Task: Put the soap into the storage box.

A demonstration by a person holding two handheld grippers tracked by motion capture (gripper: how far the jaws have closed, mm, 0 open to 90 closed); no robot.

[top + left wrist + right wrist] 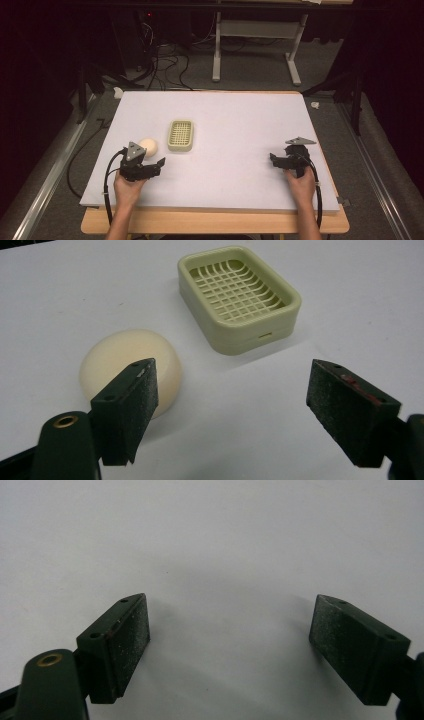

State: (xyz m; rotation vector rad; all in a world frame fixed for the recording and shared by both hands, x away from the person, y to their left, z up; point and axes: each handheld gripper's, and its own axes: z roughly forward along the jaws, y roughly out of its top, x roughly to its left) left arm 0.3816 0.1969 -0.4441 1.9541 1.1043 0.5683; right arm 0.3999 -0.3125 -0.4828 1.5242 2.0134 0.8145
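A round cream soap bar (148, 146) (131, 371) lies on the white table (240, 120), left of centre. Just to its right stands a pale green soap dish (180, 135) (238, 296) with a grid floor and nothing in it. My left gripper (153, 165) (235, 410) is open just short of the soap, its left pad (135, 400) in front of the soap's near edge, nothing between the jaws. My right gripper (274, 159) (235, 650) is open over bare table near the right side, holding nothing.
The table's wooden front edge (215, 222) runs along the bottom. Beyond the far edge, cables (165, 65) and a grey metal frame (255, 45) stand on the floor. A metal rail (50, 175) runs along the left.
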